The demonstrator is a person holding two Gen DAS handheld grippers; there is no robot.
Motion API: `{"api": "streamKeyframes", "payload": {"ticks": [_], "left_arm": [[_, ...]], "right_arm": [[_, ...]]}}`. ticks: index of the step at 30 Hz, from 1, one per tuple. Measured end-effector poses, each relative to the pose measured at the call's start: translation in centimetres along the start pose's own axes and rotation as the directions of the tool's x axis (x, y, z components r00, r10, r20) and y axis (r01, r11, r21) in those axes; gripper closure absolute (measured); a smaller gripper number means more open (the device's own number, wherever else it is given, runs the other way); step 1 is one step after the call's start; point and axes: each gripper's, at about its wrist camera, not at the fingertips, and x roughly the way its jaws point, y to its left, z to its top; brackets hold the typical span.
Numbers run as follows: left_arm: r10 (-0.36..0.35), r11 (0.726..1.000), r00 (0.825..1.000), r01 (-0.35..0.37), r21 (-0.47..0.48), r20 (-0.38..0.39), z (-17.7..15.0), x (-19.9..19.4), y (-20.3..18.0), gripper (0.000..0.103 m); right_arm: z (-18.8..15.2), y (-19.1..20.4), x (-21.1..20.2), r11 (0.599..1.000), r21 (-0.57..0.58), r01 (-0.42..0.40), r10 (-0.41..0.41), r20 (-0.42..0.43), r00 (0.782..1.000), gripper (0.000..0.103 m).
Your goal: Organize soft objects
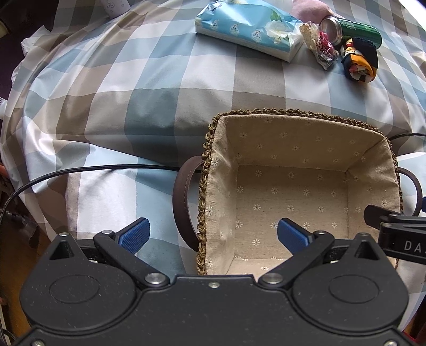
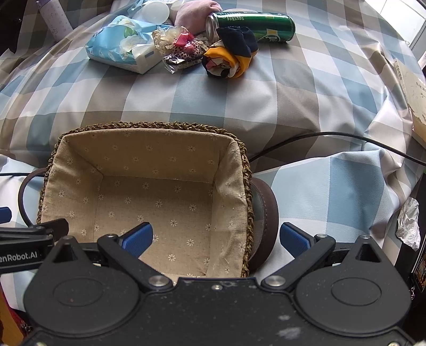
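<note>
A woven basket (image 1: pixel 210 149) (image 2: pixel 149 125) with a flower-print lining stands empty on the checked cloth, close in front of both grippers. Far behind it lie a blue tissue pack (image 1: pixel 247 26) (image 2: pixel 117 45), a rolled navy and yellow sock bundle (image 1: pixel 359 62) (image 2: pixel 229 57), a small bag of hair ties (image 1: pixel 323 48) (image 2: pixel 181 48) and a pink soft item (image 1: pixel 311 9) (image 2: pixel 194 13). My left gripper (image 1: pixel 213 235) is open and empty over the basket's left wall. My right gripper (image 2: pixel 216 239) is open and empty over its right wall.
A green can (image 1: pixel 351 29) (image 2: pixel 253 26) lies on its side by the socks. A black cable (image 1: pixel 87 169) (image 2: pixel 332 137) runs across the cloth beside the basket. A patterned bottle (image 2: pixel 54 18) stands at the far left. Crumpled foil (image 2: pixel 408 223) is at the right edge.
</note>
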Motion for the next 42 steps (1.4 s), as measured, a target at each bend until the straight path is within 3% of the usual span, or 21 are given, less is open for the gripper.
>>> {"api": "streamKeyframes", "payload": {"ticks": [24, 34, 38, 42], "left_arm": [[-0.01, 1.0, 1.0, 0.01, -0.005, 0.004, 0.5, 0.4, -0.1, 0.004], [0.001, 1.0, 0.992, 0.002, -0.02, 0.123, 3.4, -1.0, 0.7, 0.004], [-0.021, 0.999, 0.988, 0.025, -0.025, 0.153, 4.7, -1.1, 0.5, 0.004], [-0.044, 0.999, 0.986, 0.045, -0.001, 0.159, 5.6, -0.7, -0.3, 0.005]], "right_arm": [[0.2, 0.0, 0.6, 1.0, -0.001, -0.019, 0.019, 0.0, 1.0, 0.001], [2.7, -1.0, -1.3, 0.999, -0.02, -0.038, 0.041, 0.19, 0.981, 0.001], [4.5, -1.6, -1.7, 0.998, -0.018, -0.06, 0.063, 0.285, 0.957, 0.001], [6.4, -2.1, -2.1, 0.998, 0.005, -0.068, 0.061, 0.392, 0.918, 0.001]]}}
